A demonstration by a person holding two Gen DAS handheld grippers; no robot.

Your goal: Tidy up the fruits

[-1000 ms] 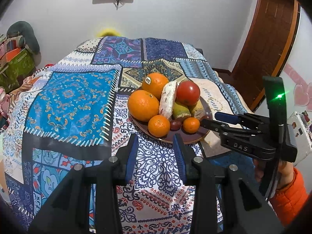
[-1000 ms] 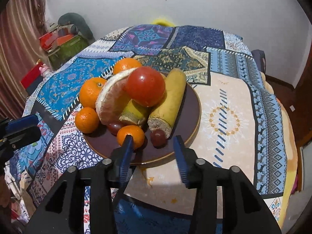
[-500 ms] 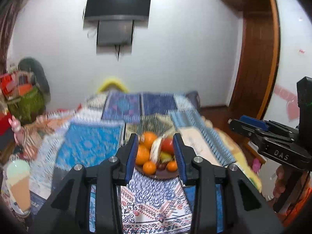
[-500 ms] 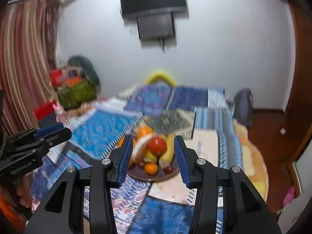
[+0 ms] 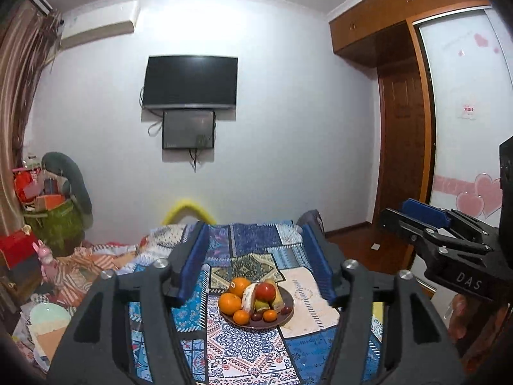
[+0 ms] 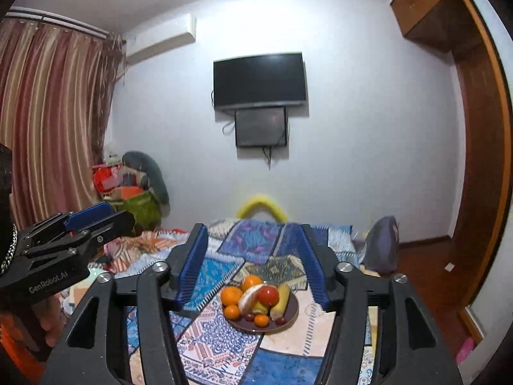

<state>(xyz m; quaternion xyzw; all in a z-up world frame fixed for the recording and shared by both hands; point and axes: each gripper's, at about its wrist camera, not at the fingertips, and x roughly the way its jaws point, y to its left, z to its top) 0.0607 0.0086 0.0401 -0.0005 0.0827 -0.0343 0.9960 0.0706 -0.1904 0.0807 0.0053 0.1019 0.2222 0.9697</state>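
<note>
While both grippers hang in the air with nothing between their fingers, the fruit sits piled on the plate.

Going left to right: the left gripper (image 5: 256,261) has its blue pads spread wide and touches nothing; the dark plate (image 5: 287,316) on the patchwork cloth (image 5: 243,349) carries oranges (image 5: 229,303), a red tomato (image 5: 265,291) and a banana (image 6: 280,301); the right gripper (image 6: 253,263) is just as wide and empty. Half a second ago both pairs of fingers stood narrower; since then they have opened, and the plate looks a little farther off.
</note>
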